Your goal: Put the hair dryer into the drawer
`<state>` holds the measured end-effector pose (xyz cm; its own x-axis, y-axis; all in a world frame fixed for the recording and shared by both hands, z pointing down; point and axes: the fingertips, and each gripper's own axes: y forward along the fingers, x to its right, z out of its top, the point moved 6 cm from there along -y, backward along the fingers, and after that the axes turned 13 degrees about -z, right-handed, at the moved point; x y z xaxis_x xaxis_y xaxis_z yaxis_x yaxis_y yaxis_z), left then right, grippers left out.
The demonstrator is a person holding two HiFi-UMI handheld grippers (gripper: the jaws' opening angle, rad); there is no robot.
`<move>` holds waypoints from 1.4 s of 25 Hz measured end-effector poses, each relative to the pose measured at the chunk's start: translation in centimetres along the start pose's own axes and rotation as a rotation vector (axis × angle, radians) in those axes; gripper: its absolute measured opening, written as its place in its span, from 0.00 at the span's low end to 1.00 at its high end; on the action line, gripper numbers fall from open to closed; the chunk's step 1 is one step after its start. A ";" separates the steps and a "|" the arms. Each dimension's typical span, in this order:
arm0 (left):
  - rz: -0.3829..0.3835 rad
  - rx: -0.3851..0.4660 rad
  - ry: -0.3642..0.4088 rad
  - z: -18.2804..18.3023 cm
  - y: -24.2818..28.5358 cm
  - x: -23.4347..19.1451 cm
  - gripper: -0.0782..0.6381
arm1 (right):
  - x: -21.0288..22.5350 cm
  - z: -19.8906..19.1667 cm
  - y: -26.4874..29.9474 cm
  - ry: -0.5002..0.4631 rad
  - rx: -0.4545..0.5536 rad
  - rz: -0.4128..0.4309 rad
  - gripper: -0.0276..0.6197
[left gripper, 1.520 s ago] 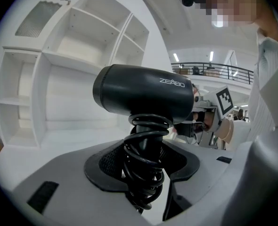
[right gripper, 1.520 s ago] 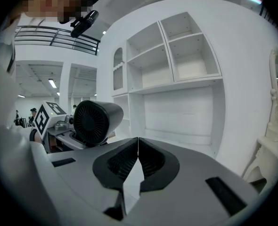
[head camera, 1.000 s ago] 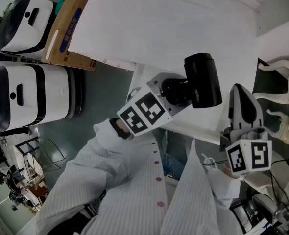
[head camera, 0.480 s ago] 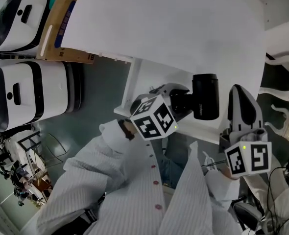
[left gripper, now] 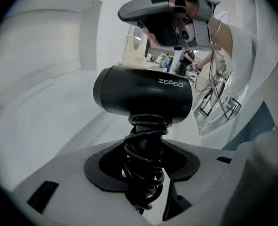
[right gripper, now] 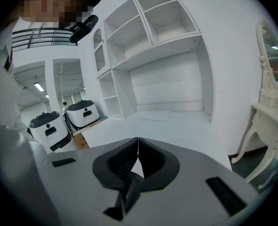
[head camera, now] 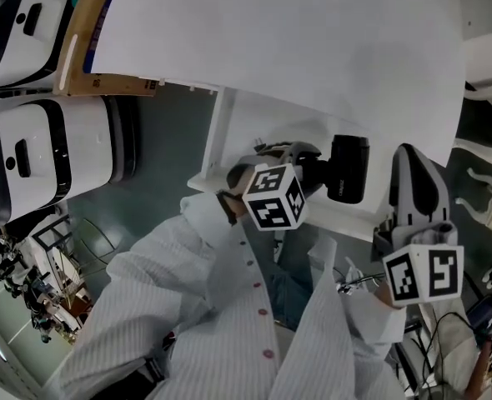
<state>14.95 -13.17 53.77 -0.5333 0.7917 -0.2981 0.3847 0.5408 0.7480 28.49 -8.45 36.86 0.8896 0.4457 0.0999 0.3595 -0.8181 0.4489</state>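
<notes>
Left gripper view: hair dryer (left gripper: 143, 94) clamped by its cord-wrapped handle in the left gripper (left gripper: 146, 173).
Barrel lies crosswise just beyond the jaws, handle running along them; drawer (left gripper: 40, 126) floor ahead and below. Right gripper (right gripper: 138, 160) closed on nothing, farther off.

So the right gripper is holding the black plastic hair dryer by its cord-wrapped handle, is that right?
Not quite. It is the left gripper that holds the black plastic hair dryer by its cord-wrapped handle, as the left gripper view shows. The right gripper is shut with nothing between its jaws.
</notes>
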 end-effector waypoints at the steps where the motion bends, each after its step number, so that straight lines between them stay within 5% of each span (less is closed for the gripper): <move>1: -0.002 -0.019 0.006 -0.5 0.6 0.0 0.41 | 0.0 -0.3 0.0 0.003 -0.006 -0.003 0.06; 19: -0.058 -0.229 -0.032 -7.7 8.9 -1.1 0.42 | -0.4 -4.5 0.9 0.039 -0.080 -0.003 0.06; 35: -0.065 -0.273 -0.030 -7.9 9.9 -1.6 0.42 | -1.0 -5.6 1.0 0.045 -0.106 0.008 0.06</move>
<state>13.62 -11.34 66.31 -0.5264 0.7680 -0.3649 0.1314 0.4974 0.8575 26.43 -7.69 42.19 0.8777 0.4575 0.1427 0.3186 -0.7795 0.5394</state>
